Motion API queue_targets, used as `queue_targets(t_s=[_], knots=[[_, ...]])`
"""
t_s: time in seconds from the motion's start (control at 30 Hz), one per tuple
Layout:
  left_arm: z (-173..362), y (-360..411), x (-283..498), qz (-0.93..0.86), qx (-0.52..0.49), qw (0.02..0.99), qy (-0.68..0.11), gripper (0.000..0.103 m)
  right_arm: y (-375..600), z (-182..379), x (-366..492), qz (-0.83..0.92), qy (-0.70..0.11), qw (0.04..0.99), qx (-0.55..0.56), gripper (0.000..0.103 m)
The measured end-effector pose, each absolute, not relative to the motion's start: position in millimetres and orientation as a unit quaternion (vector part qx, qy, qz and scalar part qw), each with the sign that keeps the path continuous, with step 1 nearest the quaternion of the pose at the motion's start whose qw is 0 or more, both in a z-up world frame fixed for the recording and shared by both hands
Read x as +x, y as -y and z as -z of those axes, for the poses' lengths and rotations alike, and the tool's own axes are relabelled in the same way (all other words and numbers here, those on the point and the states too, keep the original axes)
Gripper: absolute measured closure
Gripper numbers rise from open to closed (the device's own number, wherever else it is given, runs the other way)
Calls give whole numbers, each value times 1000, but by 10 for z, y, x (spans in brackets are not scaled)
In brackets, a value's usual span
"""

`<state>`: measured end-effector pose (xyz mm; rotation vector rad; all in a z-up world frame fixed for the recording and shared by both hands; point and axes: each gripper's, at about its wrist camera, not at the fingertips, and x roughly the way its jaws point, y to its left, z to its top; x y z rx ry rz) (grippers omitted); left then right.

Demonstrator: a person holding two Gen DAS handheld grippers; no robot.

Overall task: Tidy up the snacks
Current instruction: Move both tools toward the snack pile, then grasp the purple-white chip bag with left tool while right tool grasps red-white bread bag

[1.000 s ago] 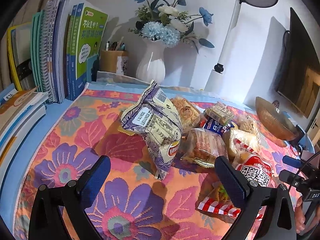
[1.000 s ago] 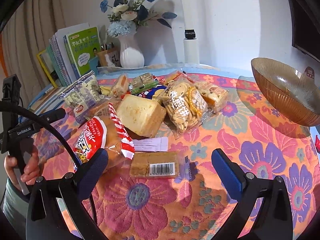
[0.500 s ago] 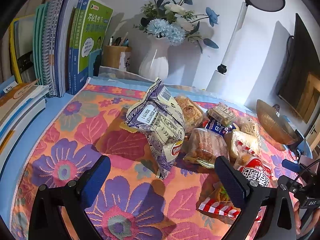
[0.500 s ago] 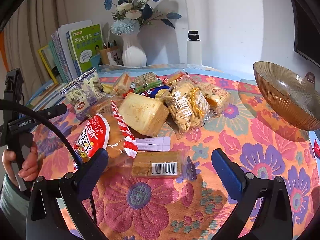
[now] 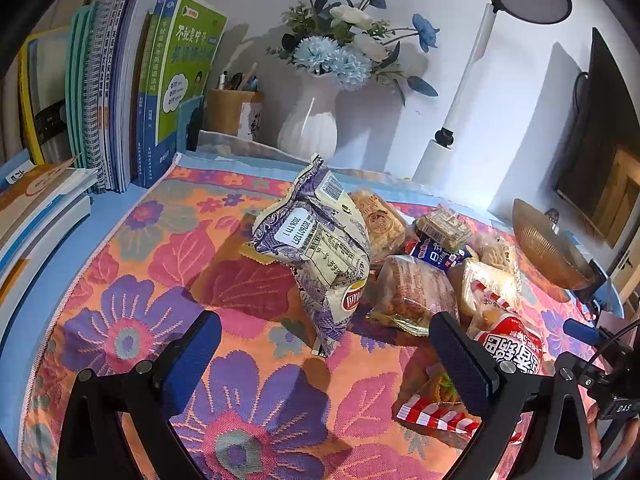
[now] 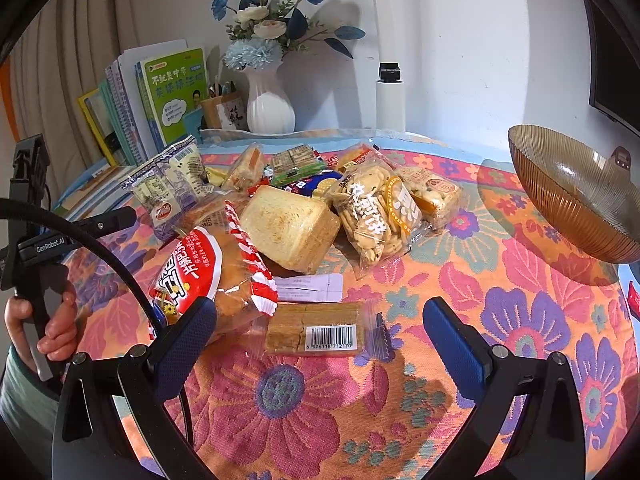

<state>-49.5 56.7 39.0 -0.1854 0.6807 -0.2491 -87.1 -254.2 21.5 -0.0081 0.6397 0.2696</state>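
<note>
A: Where are the snacks?

B: All in a pile on the flowery cloth [image 6: 520, 312]. The purple chip bag [image 5: 320, 252] stands up at the left end of the pile, w/ a clear-wrapped cake [image 5: 416, 292] just beside it.

A: And the left gripper [image 5: 324, 356]?

B: Wide open, nothing in it. It hangs over the cloth, w/ the chip bag just in front, between its 2 blue pads [image 5: 192, 352].

A: The right gripper [image 6: 320, 336]?

B: Wide open too, empty. A flat wafer pack [image 6: 320, 332] w/ a barcode lies on the cloth between its fingers, not touching them.

A: What's near that pack?

B: The red bread bag [image 6: 200, 276] is right by the left finger, maybe touching, can't tell. Behind it is a wrapped toast block [image 6: 288, 232], then a cookie bag [image 6: 376, 220], and a small cake pack [image 6: 432, 196] next to that.

A: Any bowl?

B: Yes, a brown glass bowl [image 6: 568, 196] sits at the right side, apart from the pile. It looks tilted.

A: Other stuff?

B: A white vase [image 5: 308, 124] w/ blue flowers, books [image 5: 120, 80] and a pen cup [image 5: 232, 112] at the back. A hand [image 6: 48, 320] holds the other tool's handle.
</note>
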Motion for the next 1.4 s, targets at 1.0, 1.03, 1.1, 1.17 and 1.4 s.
queue_targets(t_s=[1.0,1.03,1.1,1.17,1.4], knots=[[-250,-471,204,145,-141,893,-401,26,2056,-110,-514,-232,-391,886,94,0],[-250,-483,196,151,-146,893,-398,27,2039,-122,-512,-235,-390,885,92,0],[-273,-503,158,153,-152,898,-383,47,1993,-118,-489,-243,-391,883,95,0],[-274,-499,136,148,-149,901,-380,54,1944,-91,-464,-242,-398,880,89,3],[-318,-452,52,135,-131,911,-366,64,1954,-134,-593,-245,-368,894,78,27]])
